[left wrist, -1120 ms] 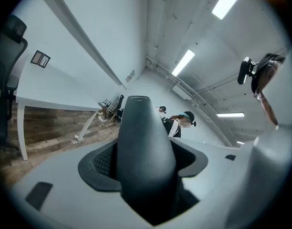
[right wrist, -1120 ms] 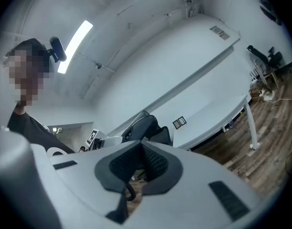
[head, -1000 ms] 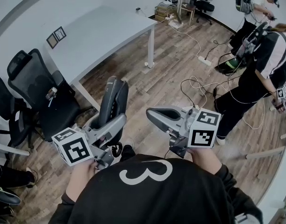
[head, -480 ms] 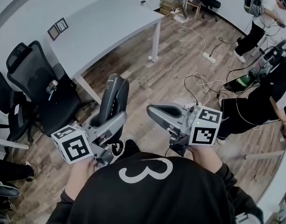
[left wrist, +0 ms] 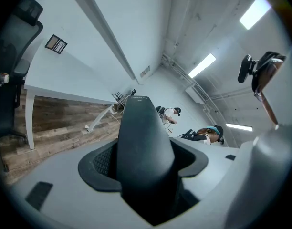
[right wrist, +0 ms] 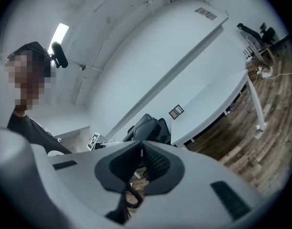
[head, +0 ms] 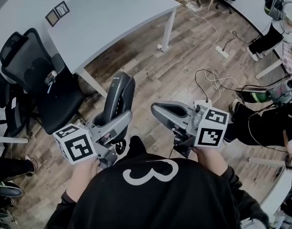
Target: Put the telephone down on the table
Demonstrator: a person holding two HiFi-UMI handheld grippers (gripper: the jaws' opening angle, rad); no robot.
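Observation:
The telephone handset [head: 118, 99] is dark and long, and it stands upright over the wooden floor in front of me. My left gripper [head: 112, 124] is shut on its lower part. In the left gripper view the handset [left wrist: 143, 147] fills the gap between the jaws. A coiled cord [head: 119, 149] hangs below it. My right gripper [head: 161, 114] floats beside it at the same height, apart from the handset. Its ribbed pads [right wrist: 153, 163] meet with nothing between them, and the cord [right wrist: 131, 194] shows beyond them. The white table [head: 112, 13] stands ahead, up and to the left.
Black office chairs [head: 36, 80] stand left of the table. Cables [head: 208, 78] and a power strip [head: 222, 51] lie on the floor to the right. A person [head: 265, 123] is at the right edge. Framed pictures [head: 57, 13] lie on the table.
The table and floor have slid down and right in the head view, so the table looks nearer. The person at right has moved toward the edge. Both grippers keep their pose and the handset stays held.

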